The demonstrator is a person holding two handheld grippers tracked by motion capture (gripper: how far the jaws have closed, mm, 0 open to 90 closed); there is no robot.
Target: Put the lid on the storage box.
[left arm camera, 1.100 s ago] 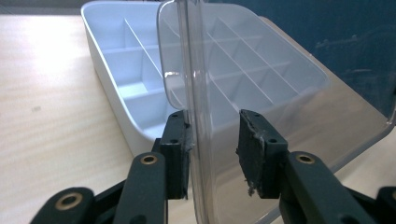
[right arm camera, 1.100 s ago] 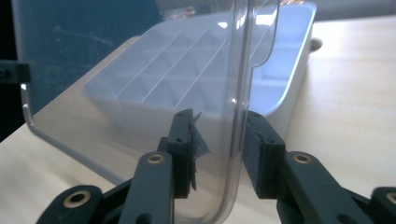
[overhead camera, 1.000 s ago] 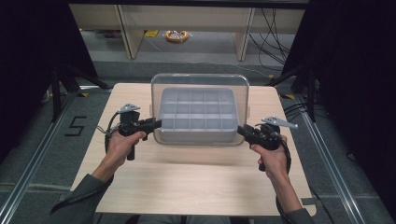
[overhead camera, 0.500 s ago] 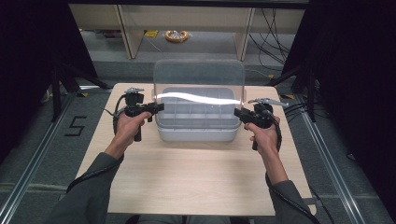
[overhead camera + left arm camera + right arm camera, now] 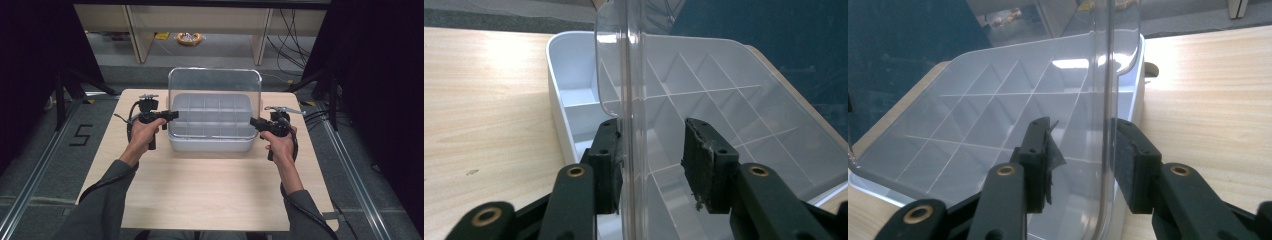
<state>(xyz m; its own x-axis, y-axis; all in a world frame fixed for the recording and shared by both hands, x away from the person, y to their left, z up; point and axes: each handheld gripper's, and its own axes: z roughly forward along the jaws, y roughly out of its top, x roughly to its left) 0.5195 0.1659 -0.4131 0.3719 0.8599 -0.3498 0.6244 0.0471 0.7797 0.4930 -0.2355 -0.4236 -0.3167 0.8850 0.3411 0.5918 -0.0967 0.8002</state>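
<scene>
1. The white compartment box (image 5: 210,131) sits on the wooden table (image 5: 200,195), toward the far half of it, with its grid of empty dividers facing up.
2. Its clear lid (image 5: 215,95) stands upright, rising from the box's far edge.
3. My left gripper (image 5: 172,115) is at the box's left end, at the lid's left edge.
4. In the left gripper view that edge of the lid (image 5: 631,100) runs between my two black jaws; one pad is against the plastic, the other stands off it with a clear gap. The jaws have just been opening and are parted, not clamped on the lid.
5. My right gripper (image 5: 253,121) is at the box's right end, at the lid's right edge.
6. In the right gripper view the lid's edge (image 5: 1108,100) passes between the jaws just beside one pad, with a wide gap to the other. These jaws have also just been opening and are loose around the lid.
7. Both my hands sit just outside the box's short ends, forearms coming in from the table's near side.
</scene>
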